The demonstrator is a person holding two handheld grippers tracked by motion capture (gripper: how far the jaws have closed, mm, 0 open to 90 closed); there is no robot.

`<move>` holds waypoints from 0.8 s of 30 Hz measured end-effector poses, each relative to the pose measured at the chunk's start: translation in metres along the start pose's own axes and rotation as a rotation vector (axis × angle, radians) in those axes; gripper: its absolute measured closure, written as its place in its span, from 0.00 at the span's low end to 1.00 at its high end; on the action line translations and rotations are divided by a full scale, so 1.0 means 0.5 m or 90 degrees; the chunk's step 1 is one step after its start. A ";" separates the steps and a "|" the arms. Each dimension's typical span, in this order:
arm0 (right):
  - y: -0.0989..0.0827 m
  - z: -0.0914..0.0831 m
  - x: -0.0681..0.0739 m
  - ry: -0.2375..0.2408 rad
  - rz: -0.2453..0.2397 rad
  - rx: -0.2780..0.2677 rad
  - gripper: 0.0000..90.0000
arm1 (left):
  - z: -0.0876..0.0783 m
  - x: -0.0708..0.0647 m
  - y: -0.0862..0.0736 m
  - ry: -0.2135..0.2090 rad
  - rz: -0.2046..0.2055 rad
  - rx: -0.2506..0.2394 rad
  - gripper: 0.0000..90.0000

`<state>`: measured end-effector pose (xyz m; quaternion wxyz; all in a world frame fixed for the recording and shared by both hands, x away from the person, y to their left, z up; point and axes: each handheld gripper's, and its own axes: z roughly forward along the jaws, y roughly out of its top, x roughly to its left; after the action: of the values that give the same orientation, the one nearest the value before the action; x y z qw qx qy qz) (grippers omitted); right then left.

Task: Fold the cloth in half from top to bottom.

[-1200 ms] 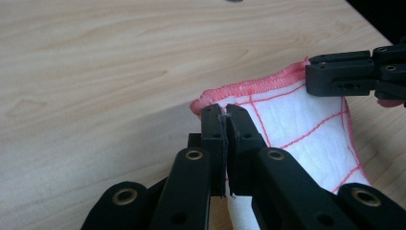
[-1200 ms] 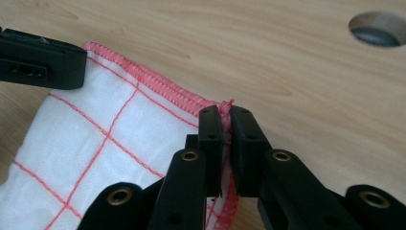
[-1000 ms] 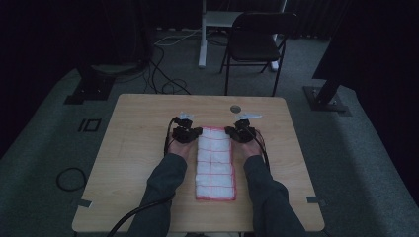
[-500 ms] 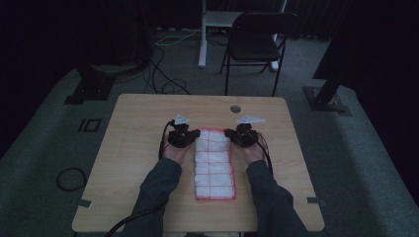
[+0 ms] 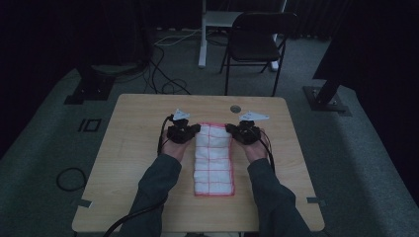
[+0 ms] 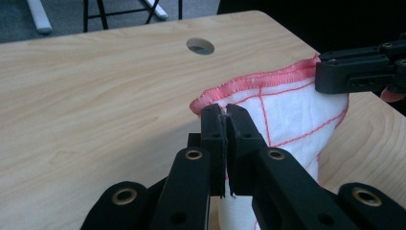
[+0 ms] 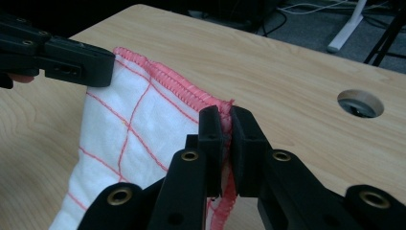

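Cloth [image 5: 213, 160] first: white with a red grid and red stitched hem, it is lying lengthwise down the middle of the wooden table [image 5: 133, 148], its near end flat toward the person and its far end coming up off the wood. Left gripper [image 5: 184, 132] is pinching the far left corner, and in its own view the two black jaws are pressed tight together with the hem [image 6: 249, 84] curling out just beyond them. Right gripper [image 5: 243, 132] is doing the same at the far right corner, jaws clamped on the red edge, a strip of stitching [image 7: 225, 191] hanging down between them. Each gripper is showing up in the other's view as a black bar biting the opposite corner, so the far edge is stretched between the two, fairly taut. Holding both corners at once looks deliberate: it is keeping that edge straight and level, so the fabric should follow as one sheet rather than bunching. Both hands [image 5: 173, 147] are sitting either side of the cloth, clear of its middle. My read is that a fold is starting, far end toward near end. A round hole [image 5: 235, 108] in the tabletop is sitting just beyond, well out of the way.
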<state>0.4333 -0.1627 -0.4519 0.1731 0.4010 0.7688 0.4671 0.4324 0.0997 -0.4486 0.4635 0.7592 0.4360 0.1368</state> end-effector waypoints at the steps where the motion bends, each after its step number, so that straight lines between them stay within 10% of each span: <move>1: 0.001 -0.001 0.001 0.002 0.001 0.000 0.94 | -0.001 0.001 -0.001 -0.001 0.000 -0.001 0.97; 24: -0.056 -0.069 0.057 0.050 -0.019 -0.015 0.94 | -0.082 -0.050 -0.077 -0.039 0.032 -0.012 0.97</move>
<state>0.3809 -0.1671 -0.4555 0.1544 0.3686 0.7756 0.4887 0.3722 0.1110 -0.4536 0.4803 0.7693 0.4008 0.1296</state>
